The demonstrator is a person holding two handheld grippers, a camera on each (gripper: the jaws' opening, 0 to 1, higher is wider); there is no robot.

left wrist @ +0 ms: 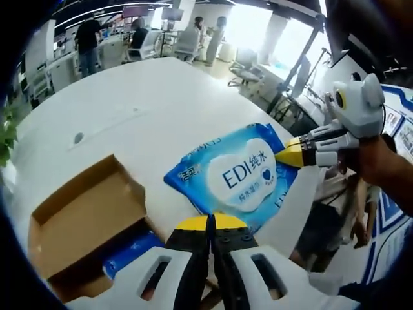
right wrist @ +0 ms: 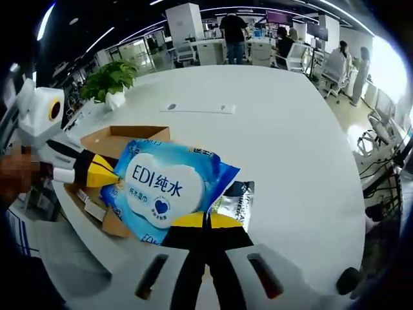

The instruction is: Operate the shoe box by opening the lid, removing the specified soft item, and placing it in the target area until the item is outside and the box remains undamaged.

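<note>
A blue-and-white wet-wipe pack (left wrist: 240,173) hangs over the white round table (left wrist: 148,97), held at two edges. My left gripper (left wrist: 210,223) is shut on its near edge. My right gripper (left wrist: 287,155) comes in from the right and is shut on the pack's far corner. In the right gripper view the same pack (right wrist: 161,187) sits between my right gripper (right wrist: 206,221) and my left gripper (right wrist: 106,173). The brown shoe box (left wrist: 84,216) lies open on the table, with another blue pack (left wrist: 132,253) inside. Part of the box (right wrist: 126,137) shows behind the held pack.
A silvery pack (right wrist: 237,199) lies on the table beside the held one. A potted plant (right wrist: 110,81) stands at the table's far side. Desks, chairs and people (right wrist: 233,32) fill the room behind. The table edge (right wrist: 348,213) curves close on the right.
</note>
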